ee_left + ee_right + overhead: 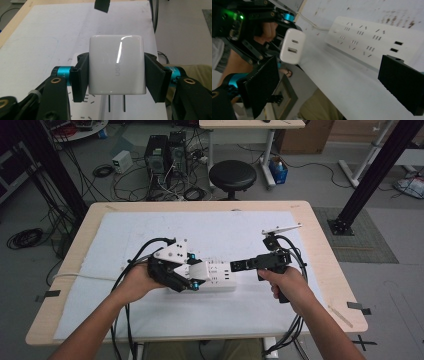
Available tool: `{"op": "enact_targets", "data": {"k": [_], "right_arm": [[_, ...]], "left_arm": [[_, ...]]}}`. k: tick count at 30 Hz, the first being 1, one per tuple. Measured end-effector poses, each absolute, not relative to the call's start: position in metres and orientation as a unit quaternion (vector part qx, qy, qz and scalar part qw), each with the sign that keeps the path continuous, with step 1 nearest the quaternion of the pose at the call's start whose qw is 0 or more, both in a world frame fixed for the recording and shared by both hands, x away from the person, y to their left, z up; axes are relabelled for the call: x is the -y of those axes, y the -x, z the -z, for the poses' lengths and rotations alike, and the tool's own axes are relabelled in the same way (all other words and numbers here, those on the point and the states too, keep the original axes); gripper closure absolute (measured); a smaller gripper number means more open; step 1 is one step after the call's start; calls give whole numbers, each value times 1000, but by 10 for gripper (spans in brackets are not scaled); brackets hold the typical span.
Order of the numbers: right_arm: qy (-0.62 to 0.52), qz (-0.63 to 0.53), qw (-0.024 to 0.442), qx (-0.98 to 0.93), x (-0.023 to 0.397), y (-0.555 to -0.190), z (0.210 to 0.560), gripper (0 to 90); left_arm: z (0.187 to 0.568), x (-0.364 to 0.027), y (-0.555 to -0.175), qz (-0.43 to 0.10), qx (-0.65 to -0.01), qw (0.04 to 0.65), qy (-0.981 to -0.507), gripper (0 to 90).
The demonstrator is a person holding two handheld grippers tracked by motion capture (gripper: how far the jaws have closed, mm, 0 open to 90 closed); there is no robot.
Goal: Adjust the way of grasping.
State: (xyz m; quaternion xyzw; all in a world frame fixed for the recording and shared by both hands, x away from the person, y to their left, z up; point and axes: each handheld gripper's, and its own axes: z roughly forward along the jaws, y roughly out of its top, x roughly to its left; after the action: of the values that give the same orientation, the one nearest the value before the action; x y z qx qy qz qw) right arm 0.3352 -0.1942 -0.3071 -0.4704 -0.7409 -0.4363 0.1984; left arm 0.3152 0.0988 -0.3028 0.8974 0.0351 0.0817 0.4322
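From the high view, the person is working at a table (pixel 320 270) covered with a white sheet, and the left gripper (pixel 192 275) is holding a white USB wall charger (pixel 198 270) just over the near end of a white power strip (pixel 220 277). The right gripper (pixel 239 265) is reaching in from the other side, its black jaws lying over the strip's far end.

In the left gripper view, the left gripper's (pixel 116 75) pads are clamping the charger (pixel 117 65) by its two flat sides. It is a glossy, rounded white cube with faint grey lettering, and its two thin metal prongs (pixel 116 103) are pointing down at the sheet and socket slots below.

In the right gripper view, the right gripper's (pixel 332 85) jaws are standing wide apart with nothing between them, flanking the power strip (pixel 372 40). The charger (pixel 292 46) is hanging to the left, showing two USB ports on its face (one above the other).

The risk, I think, is misalignment: if the prongs are coming down off the slots, they could skid on the plastic or bend. The glossy body might also twist in the pads, and the strip could slide if the right gripper isn't steadying it.
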Motion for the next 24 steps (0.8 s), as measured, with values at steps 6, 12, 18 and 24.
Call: {"op": "enact_targets", "data": {"k": [6, 12, 18, 24], "right_arm": [[480, 431, 233, 728, 184, -335, 310, 34], [479, 426, 260, 723, 171, -336, 314, 52], [473, 431, 283, 714, 165, -338, 322, 148], [485, 420, 312, 701, 161, -340, 331, 239]], "left_arm": [[305, -87, -316, -76, -30, 436, -896, 424], [305, -78, -315, -73, -26, 439, -895, 424], [306, -73, -316, -72, -24, 440, -895, 424], [308, -68, -315, -74, -16, 440, -895, 425]]}}
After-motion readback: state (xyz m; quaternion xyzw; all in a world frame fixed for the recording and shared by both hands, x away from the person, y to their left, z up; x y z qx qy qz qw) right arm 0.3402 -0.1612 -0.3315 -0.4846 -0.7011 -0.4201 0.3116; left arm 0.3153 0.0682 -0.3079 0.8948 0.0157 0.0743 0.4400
